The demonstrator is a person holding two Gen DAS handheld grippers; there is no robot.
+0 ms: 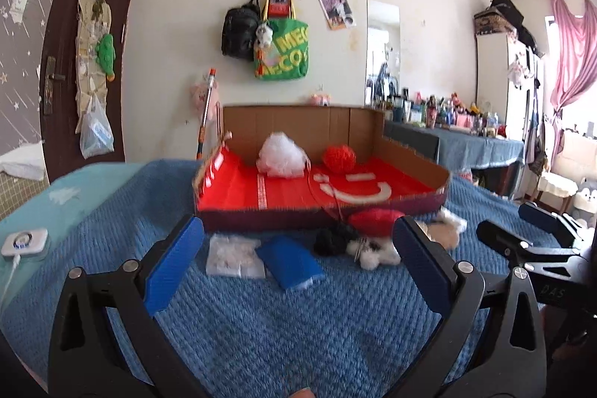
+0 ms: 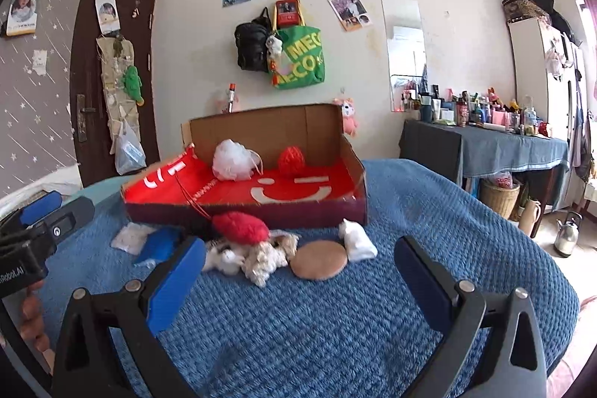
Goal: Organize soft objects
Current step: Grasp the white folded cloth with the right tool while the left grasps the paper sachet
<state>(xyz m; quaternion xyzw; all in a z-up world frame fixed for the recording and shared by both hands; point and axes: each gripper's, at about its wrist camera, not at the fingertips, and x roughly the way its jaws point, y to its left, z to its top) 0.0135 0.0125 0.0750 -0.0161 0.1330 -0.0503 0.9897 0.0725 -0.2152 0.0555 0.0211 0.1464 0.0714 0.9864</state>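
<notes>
Both my left gripper [image 1: 296, 260] and right gripper [image 2: 298, 269] hung spread and empty. Red knitted pouch [image 2: 241, 227] lay before the cardboard box [image 2: 321, 207]; judged light, squashy, best pinched mid-body.

Bare blanket [image 2: 317, 323] before claws; toy pile [image 2: 257, 248] fronts box [image 2: 246, 211].

Left gripper [image 1: 298, 262] and right gripper [image 2: 300, 273], fingers spread wide.

Bright daylight from the window [image 1: 552, 36] at right; soft shadows, slight blur, strong fisheye bending, dark corners.
</notes>
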